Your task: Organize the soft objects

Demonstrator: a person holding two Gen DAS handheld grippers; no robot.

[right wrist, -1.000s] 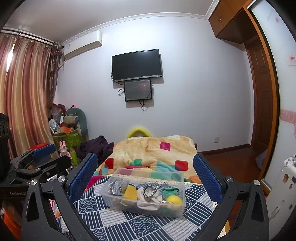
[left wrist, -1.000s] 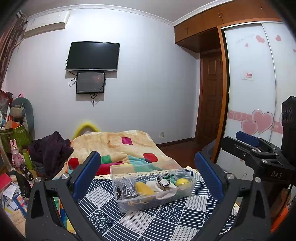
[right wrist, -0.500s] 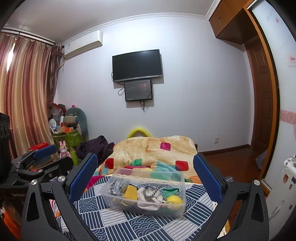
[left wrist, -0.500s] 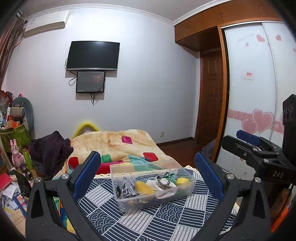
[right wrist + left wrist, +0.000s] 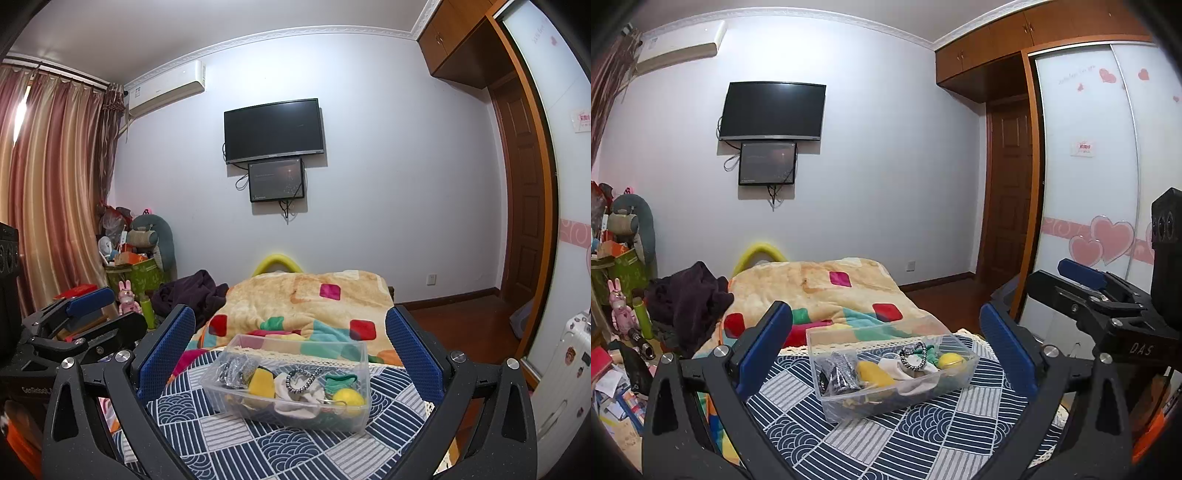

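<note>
A clear plastic box (image 5: 827, 384) (image 5: 360, 369) stands on a blue and white patterned cloth (image 5: 886, 439) (image 5: 280, 443). It holds soft items: a yellow piece (image 5: 873, 374) (image 5: 261, 382), a white cloth (image 5: 892, 367) (image 5: 295, 400), a yellow ball (image 5: 949, 360) (image 5: 349, 400), a green piece (image 5: 338, 382), a dark bundle (image 5: 840, 373) and a bead bracelet (image 5: 303, 378). My left gripper (image 5: 886, 347) is open and empty, held above and short of the box. My right gripper (image 5: 290, 343) is open and empty, likewise short of the box. Each gripper shows in the other's view, the right one (image 5: 1082, 280) and the left one (image 5: 90, 301).
A bed with an orange patchwork blanket (image 5: 820, 288) (image 5: 314, 295) lies behind the cloth. Dark clothes (image 5: 690, 299) are heaped at its left. Clutter and toys (image 5: 136, 266) fill the left corner. A wardrobe with heart stickers (image 5: 1100, 236) and a white suitcase (image 5: 569, 362) stand at the right.
</note>
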